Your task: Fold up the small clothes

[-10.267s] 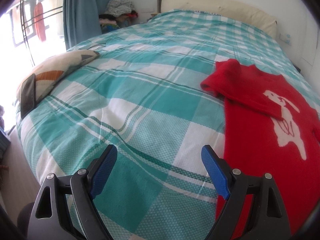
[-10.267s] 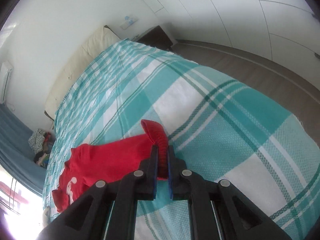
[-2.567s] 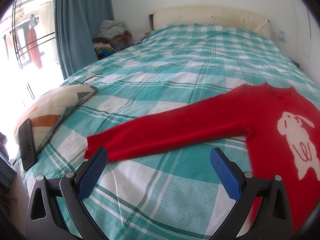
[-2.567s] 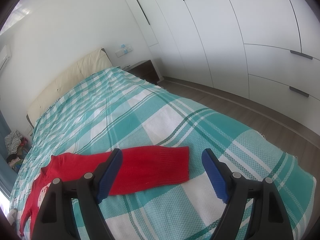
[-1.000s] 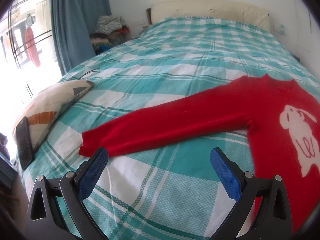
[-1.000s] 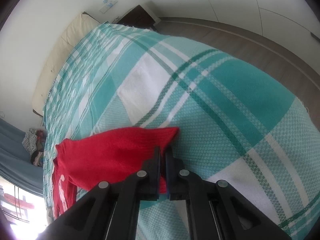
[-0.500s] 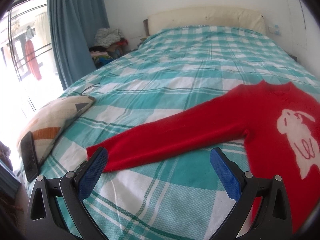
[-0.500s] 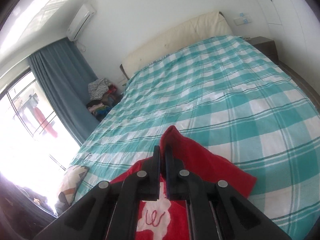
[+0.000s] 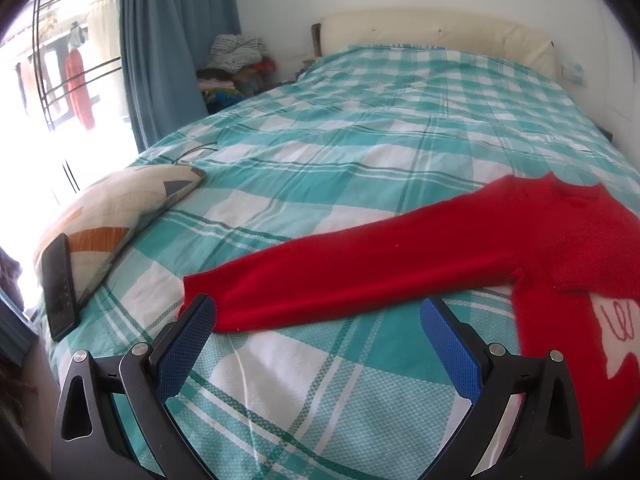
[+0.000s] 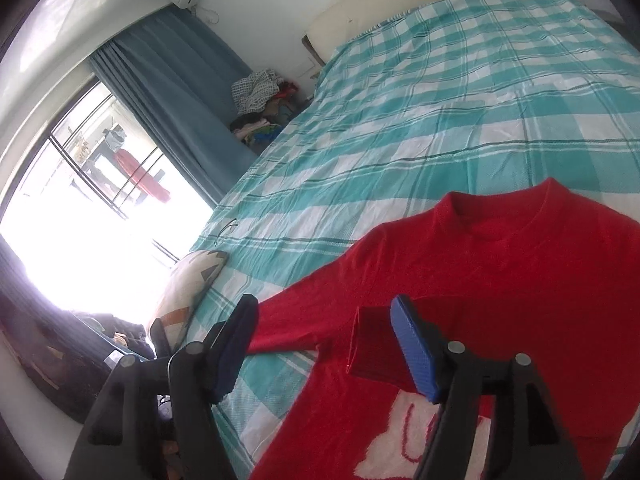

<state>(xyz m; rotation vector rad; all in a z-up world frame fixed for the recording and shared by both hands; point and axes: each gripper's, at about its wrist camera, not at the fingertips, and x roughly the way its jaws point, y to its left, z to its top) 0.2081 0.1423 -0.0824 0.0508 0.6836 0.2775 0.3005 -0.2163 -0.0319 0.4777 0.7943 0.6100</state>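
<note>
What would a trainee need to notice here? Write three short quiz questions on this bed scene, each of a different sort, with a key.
1. True or false: one sleeve of the red sweater is folded across its chest, with the cuff lying on the body.
2. Multiple choice: the black phone lies on
A. the bare floor
B. the patterned pillow
C. the sweater
3. Fill in: the outstretched sleeve lies flat on the checked ____.

Key
1. True. The right tongs are opening, with the cuff lying loose in front of them, gripped by neither pad.
2. B.
3. Bedspread. The left tongs hang open near that sleeve's end, holding nothing.
</note>
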